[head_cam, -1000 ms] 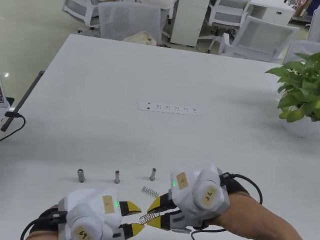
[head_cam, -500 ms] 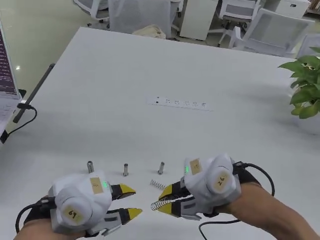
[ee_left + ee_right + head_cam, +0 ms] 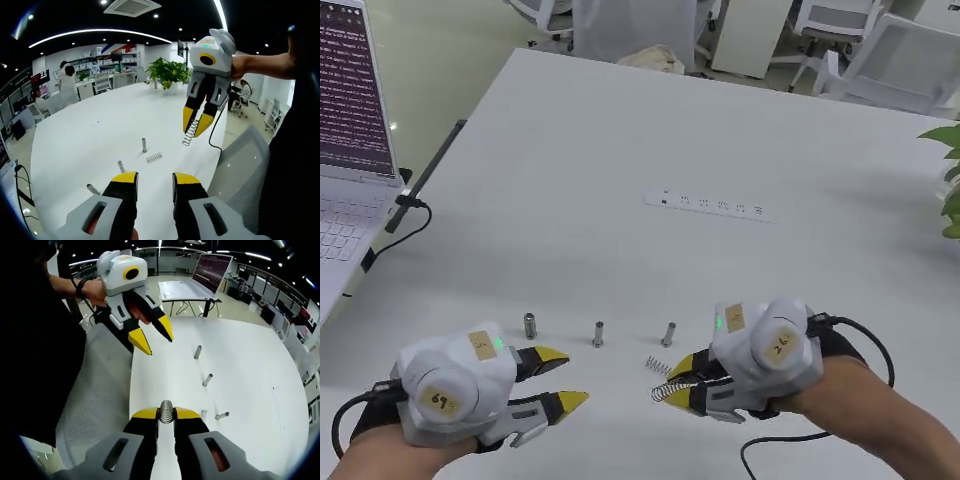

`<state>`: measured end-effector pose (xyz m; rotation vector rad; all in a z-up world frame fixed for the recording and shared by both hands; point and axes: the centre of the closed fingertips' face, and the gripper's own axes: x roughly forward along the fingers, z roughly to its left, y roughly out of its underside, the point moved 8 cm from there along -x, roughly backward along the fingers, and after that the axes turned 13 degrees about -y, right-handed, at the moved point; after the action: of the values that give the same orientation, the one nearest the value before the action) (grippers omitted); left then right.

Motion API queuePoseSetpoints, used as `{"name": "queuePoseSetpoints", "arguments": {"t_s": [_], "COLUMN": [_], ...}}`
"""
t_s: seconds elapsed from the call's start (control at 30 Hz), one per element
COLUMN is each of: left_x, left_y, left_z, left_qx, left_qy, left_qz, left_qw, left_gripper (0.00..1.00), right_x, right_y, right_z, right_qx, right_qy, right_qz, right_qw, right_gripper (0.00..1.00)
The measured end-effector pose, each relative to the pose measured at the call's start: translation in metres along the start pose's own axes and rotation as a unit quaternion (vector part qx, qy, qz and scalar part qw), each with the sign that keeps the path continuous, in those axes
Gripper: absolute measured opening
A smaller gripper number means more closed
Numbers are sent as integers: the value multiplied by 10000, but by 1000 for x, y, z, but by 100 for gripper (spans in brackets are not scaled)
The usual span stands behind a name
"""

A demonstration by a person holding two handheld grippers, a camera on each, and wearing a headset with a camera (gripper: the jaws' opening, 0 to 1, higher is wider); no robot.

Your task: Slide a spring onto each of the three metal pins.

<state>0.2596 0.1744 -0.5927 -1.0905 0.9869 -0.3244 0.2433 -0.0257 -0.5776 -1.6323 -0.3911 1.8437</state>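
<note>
Head view: right gripper (image 3: 672,385) fingers clamped on a coiled steel spring (image 3: 667,392) at 5 o'clock; left gripper (image 3: 572,378) fingers apart at 7 o'clock; three short metal pins (image 3: 598,333) stand on the white desk (image 3: 620,130), the leftmost already sleeved | Left gripper view: a loose second spring (image 3: 154,157) lies at centre, near the pins | Right gripper view: the held spring sits between the fingertips at 6 o'clock.

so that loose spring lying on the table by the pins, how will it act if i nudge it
The loose spring lies on its side on the smooth table, so a nudge would probably roll it. Its wire looks thin, so it is likely light and squashy under a pinch.
</note>
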Motion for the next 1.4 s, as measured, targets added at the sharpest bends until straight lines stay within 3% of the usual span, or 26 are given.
{"name": "queuePoseSetpoints", "arguments": {"t_s": [0.3, 0.73, 0.97, 1.1, 1.4], "left_x": [-10, -29, -39, -44, -47], "left_y": [18, 34, 41, 44, 50], "left_z": [17, 39, 46, 49, 56], "left_qx": [-273, -583, -700, -787, -937], "left_qy": [-366, -830, -999, -1080, -1181], "left_qz": [116, 189, 174, 149, 144], "left_qw": [9989, 9947, 9924, 9909, 9885], "left_gripper": [27, 36, 41, 44, 48], "right_x": [0, 5, 8, 14, 28], "right_y": [-2, -15, -24, -29, -36], "right_z": [-17, -43, -56, -62, -78], "right_qx": [175, 377, 385, 325, 356], "right_qy": [61, 146, 151, 136, 102], "right_qz": [112, 142, 189, 351, 449], "right_qw": [9998, 9991, 9990, 9988, 9983], "right_gripper": [8, 8, 8, 8, 8]}}
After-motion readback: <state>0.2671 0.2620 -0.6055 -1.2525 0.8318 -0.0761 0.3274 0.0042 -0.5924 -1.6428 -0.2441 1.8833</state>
